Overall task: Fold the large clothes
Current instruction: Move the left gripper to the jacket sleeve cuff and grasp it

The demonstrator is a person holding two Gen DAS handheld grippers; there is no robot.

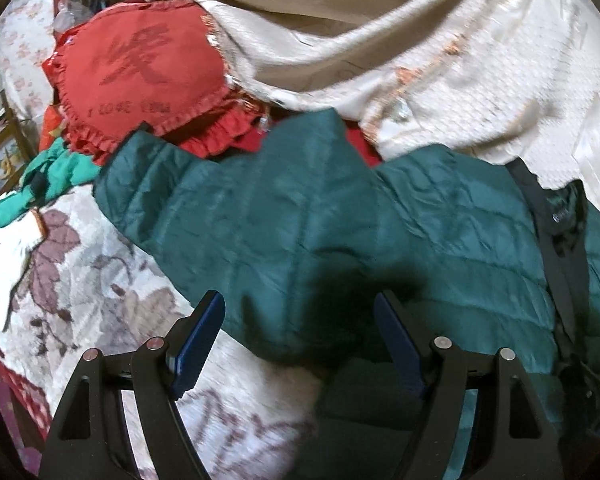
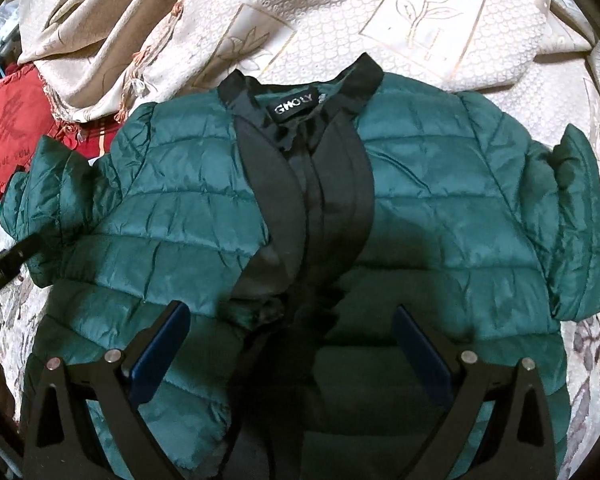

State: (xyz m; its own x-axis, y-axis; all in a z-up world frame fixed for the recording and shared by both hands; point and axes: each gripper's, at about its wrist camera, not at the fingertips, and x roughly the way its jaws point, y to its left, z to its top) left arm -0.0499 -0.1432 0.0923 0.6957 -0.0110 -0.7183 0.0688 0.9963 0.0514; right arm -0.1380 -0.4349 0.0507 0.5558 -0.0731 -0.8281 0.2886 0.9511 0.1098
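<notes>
Dark green quilted puffer jacket (image 2: 180,216) lies front-up on the floral bedspread (image 1: 100,280), collar at 12 o'clock. Left gripper (image 1: 300,340) over its sleeve, right gripper (image 2: 292,352) over its black placket; both spread wide, empty, pitched down.

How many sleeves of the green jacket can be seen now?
2. In the right wrist view, one sleeve lies at the left near the red pillow, the other sleeve at the right.

quilted green jacket (image 2: 204,216) in slightly glossy cloth, matt black trim, red frilled cloth cushion (image 1: 140,76)
</notes>
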